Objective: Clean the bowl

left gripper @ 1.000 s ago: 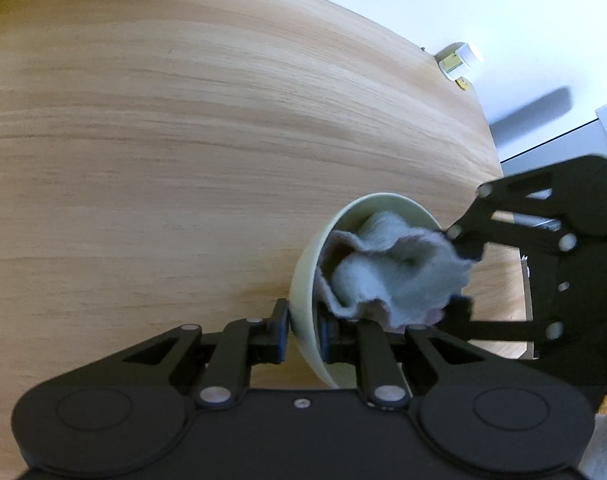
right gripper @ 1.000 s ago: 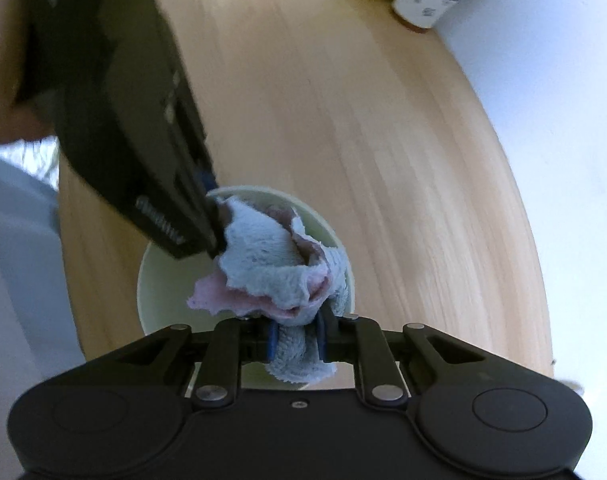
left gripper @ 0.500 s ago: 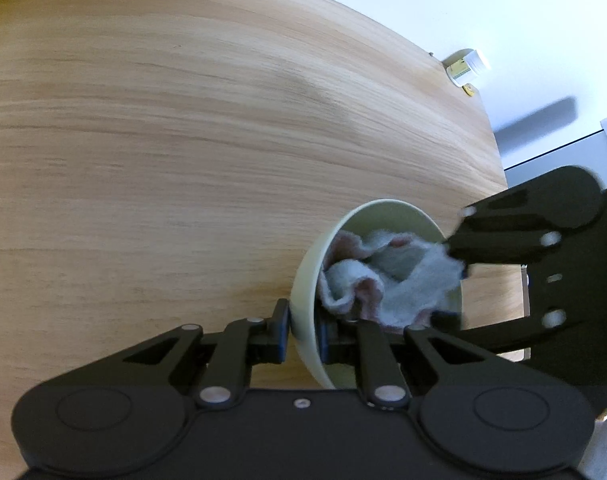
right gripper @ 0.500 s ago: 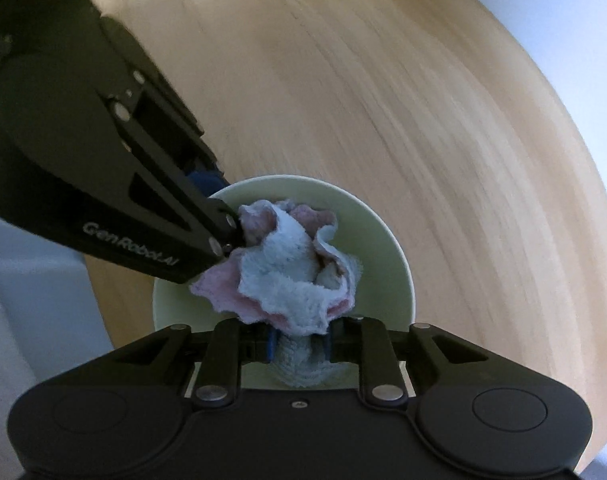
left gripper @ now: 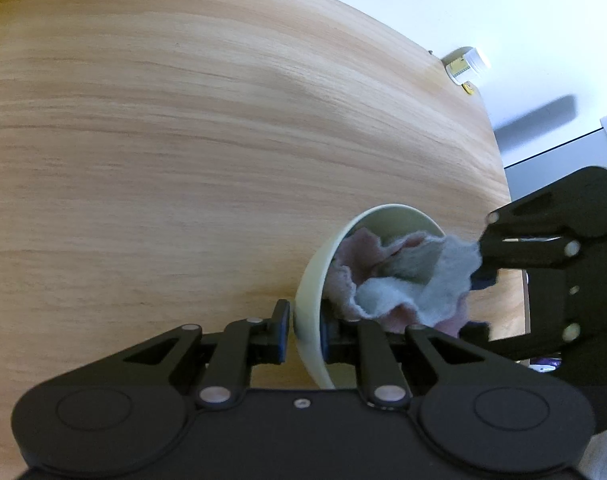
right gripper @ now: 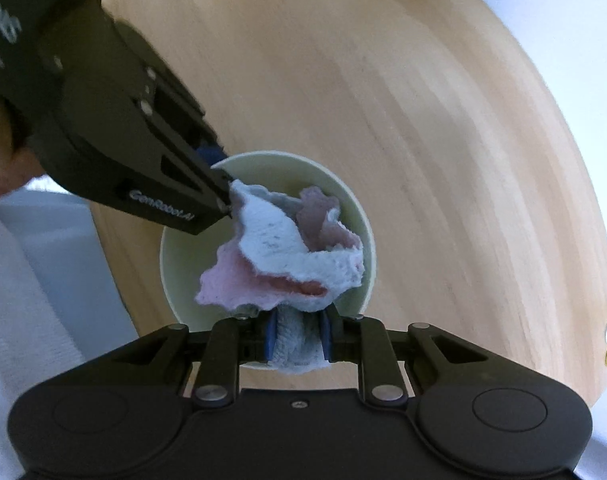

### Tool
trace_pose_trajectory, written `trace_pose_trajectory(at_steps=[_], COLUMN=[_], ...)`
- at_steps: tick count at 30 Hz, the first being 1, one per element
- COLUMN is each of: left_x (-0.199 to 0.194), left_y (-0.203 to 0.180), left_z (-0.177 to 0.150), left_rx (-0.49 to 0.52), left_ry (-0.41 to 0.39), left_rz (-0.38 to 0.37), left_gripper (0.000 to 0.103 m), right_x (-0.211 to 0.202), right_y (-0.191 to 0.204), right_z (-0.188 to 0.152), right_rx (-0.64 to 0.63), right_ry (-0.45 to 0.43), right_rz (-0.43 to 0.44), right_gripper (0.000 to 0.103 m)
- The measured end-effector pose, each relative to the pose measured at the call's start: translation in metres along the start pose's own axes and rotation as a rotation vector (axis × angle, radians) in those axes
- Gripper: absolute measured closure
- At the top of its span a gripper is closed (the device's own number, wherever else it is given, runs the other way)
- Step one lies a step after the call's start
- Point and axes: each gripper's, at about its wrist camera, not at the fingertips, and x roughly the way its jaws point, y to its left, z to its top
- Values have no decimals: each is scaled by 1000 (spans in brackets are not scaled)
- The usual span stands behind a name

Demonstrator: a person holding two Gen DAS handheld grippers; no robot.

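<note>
Left gripper: clamped on the rim of the pale green bowl, one finger inside, one outside.
Right gripper: pinching the blue-pink cloth, bunched inside the bowl, probably touching its wall.
Wooden table: under both.

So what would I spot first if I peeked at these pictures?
Probably the crumpled blue and pink cloth stuffed inside the pale green bowl, near the wooden table's edge. The right gripper pinches the cloth from above, while the left gripper clamps the bowl's rim.
</note>
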Motion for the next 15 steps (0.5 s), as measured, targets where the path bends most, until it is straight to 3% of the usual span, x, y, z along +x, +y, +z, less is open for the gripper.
trace_pose_trajectory(at_steps=[4, 15], left_x=[1, 5], left_y=[2, 7], left_z=[2, 5], left_rx=[-7, -54], left_ry=[5, 40], left_rz=[-1, -1], left_gripper=[89, 91], right_x=[11, 31], right_y=[4, -5], right_z=[11, 46], right_rx=[-39, 17], right_ry=[13, -46], right_rz=[-16, -9], right_gripper=[80, 78])
